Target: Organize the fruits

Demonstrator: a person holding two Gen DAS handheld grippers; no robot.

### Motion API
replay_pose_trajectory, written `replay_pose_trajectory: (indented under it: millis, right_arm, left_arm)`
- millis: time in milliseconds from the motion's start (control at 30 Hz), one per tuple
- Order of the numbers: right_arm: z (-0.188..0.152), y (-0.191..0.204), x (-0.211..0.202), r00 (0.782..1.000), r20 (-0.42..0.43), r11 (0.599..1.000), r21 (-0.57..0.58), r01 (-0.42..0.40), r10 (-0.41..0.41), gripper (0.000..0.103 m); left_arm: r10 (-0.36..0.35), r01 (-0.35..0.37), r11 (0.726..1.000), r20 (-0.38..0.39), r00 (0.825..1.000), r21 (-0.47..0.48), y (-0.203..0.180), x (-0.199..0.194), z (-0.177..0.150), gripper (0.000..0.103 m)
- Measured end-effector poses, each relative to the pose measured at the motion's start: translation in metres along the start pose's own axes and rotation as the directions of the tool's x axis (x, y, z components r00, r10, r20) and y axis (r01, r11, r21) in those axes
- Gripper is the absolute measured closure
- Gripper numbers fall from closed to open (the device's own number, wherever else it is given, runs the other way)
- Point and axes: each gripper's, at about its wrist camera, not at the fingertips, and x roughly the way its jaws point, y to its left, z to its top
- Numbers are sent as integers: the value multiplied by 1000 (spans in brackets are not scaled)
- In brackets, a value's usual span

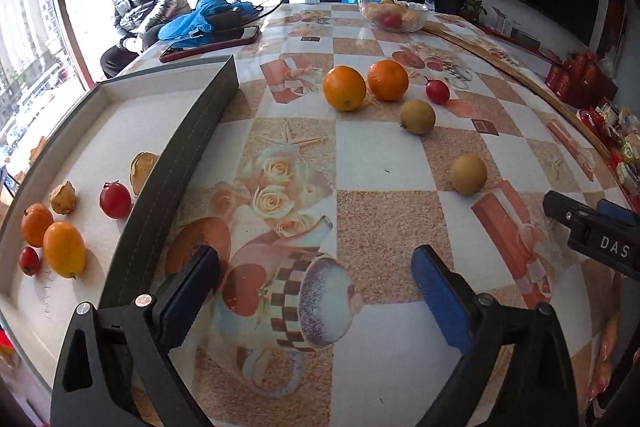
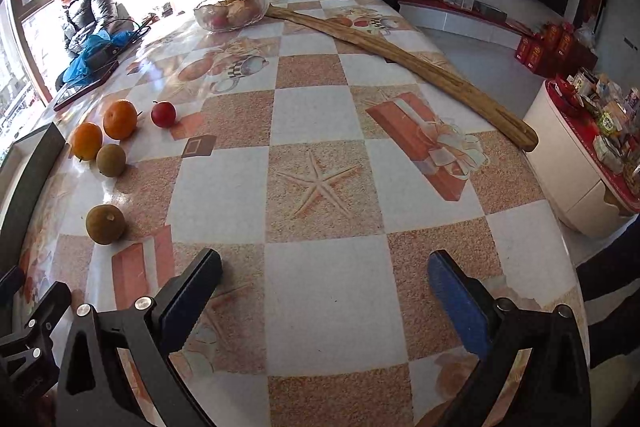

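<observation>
L to R: tray (image 1: 168, 131) at left edge of surface (image 1: 384, 163) already holds 6 fruits grouped loosely, so I read it as the drop target; 5 more sit loose mid-surface, incl. 2 oranges (image 1: 345, 87) and nearest brown fruit (image 1: 468, 174). Left gripper (image 1: 316, 267) and right gripper (image 2: 325, 271) both have fingers spread, holding nothing, hovering low. Glass bowl (image 1: 394, 13) w/ fruit at far end.
</observation>
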Motion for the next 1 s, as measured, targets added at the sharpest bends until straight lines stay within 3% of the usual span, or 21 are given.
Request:
replay_pose_trajectory:
  millis: [1000]
  right_arm:
    - [-1, 0, 0, 1000, 1, 1000, -1, 0, 0, 0]
  left_arm:
    - [0, 0, 1000, 6, 1000, 5, -3, -2, -1, 5]
